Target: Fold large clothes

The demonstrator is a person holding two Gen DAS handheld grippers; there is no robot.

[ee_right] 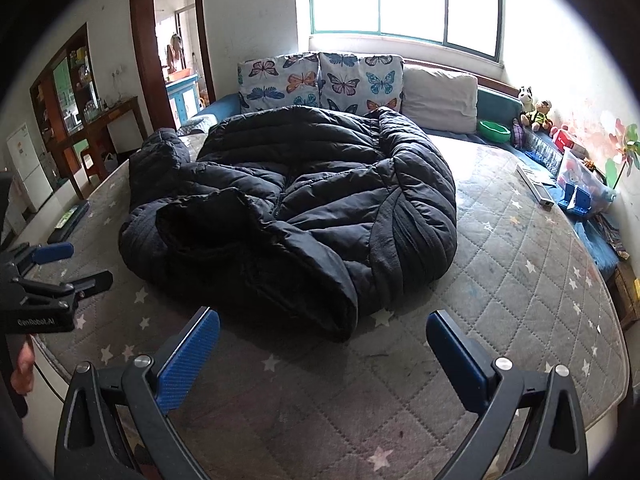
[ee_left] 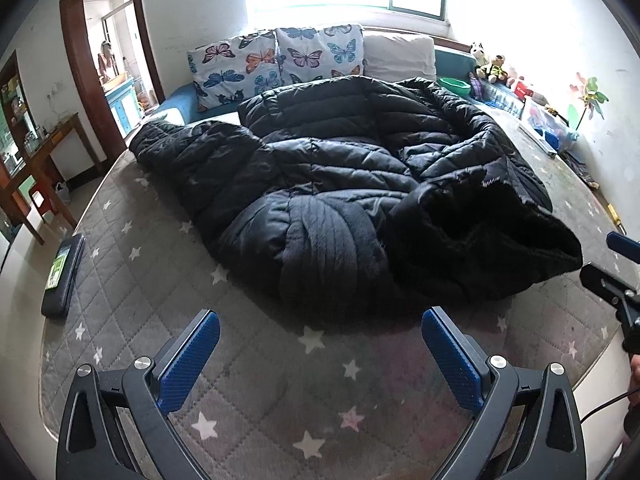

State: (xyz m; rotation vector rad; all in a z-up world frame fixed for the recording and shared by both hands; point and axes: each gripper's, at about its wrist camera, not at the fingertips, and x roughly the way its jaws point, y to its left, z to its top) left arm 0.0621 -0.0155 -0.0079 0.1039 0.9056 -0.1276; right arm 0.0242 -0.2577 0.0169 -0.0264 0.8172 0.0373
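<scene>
Black puffer coat [ee_left: 340, 184] crumpled on mattress [ee_left: 248, 392], left gripper [ee_left: 320, 344] and right gripper [ee_right: 323, 340] fingers wide, empty.

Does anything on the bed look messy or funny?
Yes. The big black puffy coat lies in a crumpled heap on the star-patterned mattress, hood flopped open and one sleeve bunched off to the side, not flat. Both grippers, left and right, are open, holding nothing.

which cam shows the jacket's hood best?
Right wrist: the hood lies near centre, opening toward the camera. Left wrist shows the hood off to the right as a dark mass.
</scene>
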